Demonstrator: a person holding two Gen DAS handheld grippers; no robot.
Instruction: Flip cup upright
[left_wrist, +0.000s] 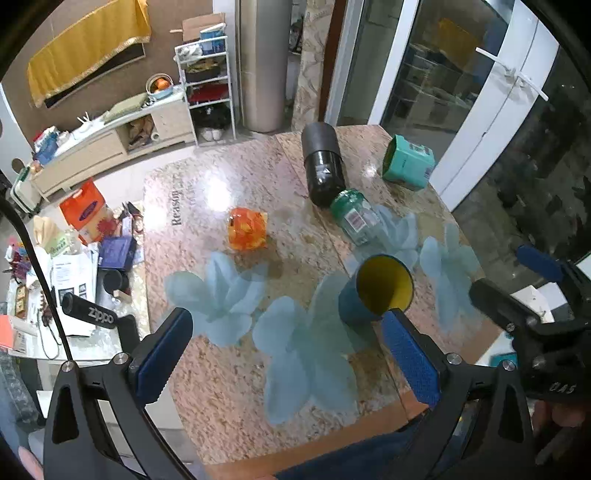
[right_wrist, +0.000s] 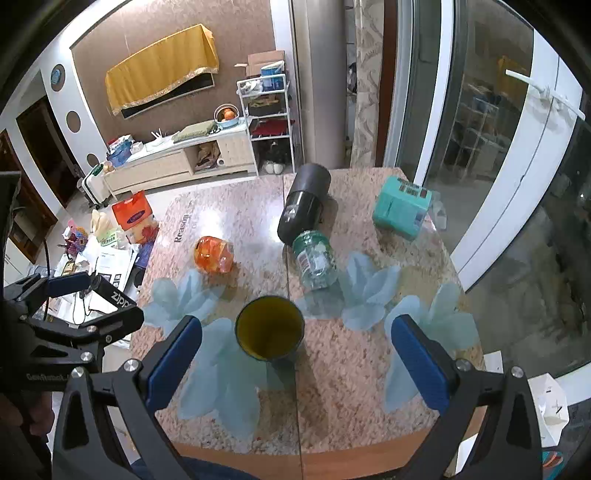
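Note:
A dark blue cup with a yellow inside (left_wrist: 376, 290) stands upright on the glass-topped table, mouth up; it also shows in the right wrist view (right_wrist: 269, 328). My left gripper (left_wrist: 284, 349) is open and empty, above the table's near edge; its right finger (left_wrist: 410, 354) is just in front of the cup. My right gripper (right_wrist: 295, 360) is open and empty, with the cup a little ahead of it, nearer its left finger (right_wrist: 173, 358). The right gripper also shows at the right edge of the left wrist view (left_wrist: 517, 280).
On the table (right_wrist: 332, 387) lie a black cylinder (right_wrist: 303, 203), a clear jar with a green lid (right_wrist: 314, 258), an orange packet (right_wrist: 214, 254) and a teal box (right_wrist: 400, 206). A cluttered side table (left_wrist: 74, 266) stands left. Glass doors stand right.

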